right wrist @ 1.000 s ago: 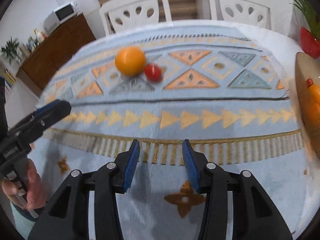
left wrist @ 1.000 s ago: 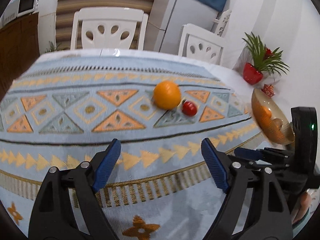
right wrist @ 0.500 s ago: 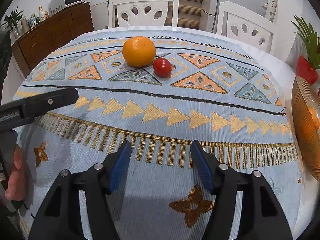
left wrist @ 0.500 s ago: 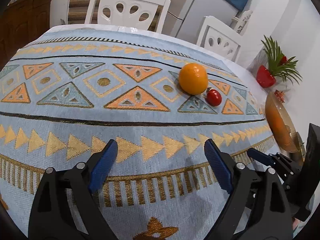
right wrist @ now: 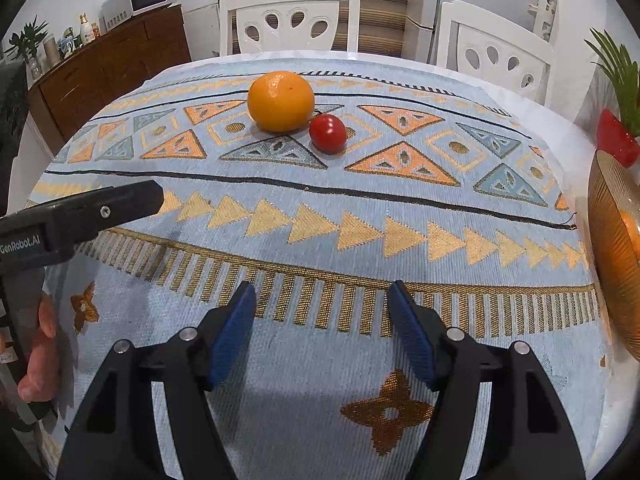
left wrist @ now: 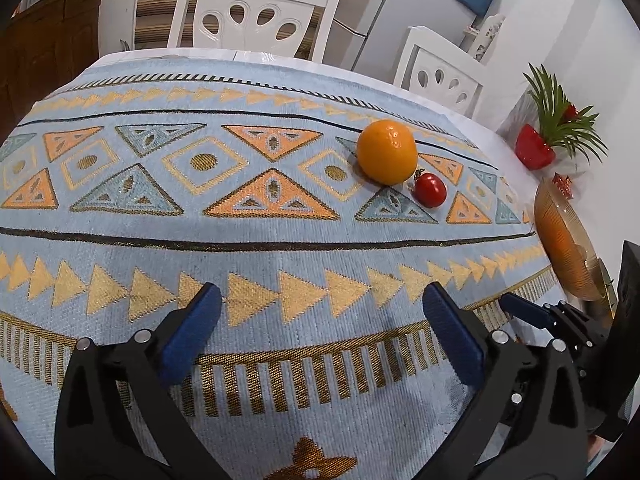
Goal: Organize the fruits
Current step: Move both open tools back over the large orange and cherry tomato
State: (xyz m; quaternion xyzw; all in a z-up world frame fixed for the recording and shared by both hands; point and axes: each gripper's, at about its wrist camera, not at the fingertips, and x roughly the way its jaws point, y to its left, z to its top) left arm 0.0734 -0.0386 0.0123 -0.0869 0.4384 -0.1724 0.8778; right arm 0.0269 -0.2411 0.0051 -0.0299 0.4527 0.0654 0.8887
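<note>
An orange [left wrist: 386, 151] [right wrist: 281, 101] rests on the patterned tablecloth, and a small red tomato [left wrist: 430, 189] [right wrist: 328, 133] lies just to its right, close beside it. An amber glass bowl [left wrist: 568, 240] [right wrist: 614, 256] holding orange fruit stands at the table's right edge. My left gripper [left wrist: 320, 304] hovers over the near part of the cloth, its jaws opening wide with nothing between them. My right gripper [right wrist: 322, 302] is also low over the near cloth, jaws opening and empty. Both fruits lie well beyond both grippers.
Two white chairs [right wrist: 288, 20] [right wrist: 496, 52] stand behind the table. A red pot with a green plant [left wrist: 536, 146] sits at the far right near the bowl. A wooden sideboard [right wrist: 108, 68] with a microwave is at the left. A hand [right wrist: 38, 356] holds the left gripper.
Both grippers' jaws have spread wider. The left view has swung left and dipped, so the fruits now sit further right. The right view has turned so the fruits appear nearer the centre.
</note>
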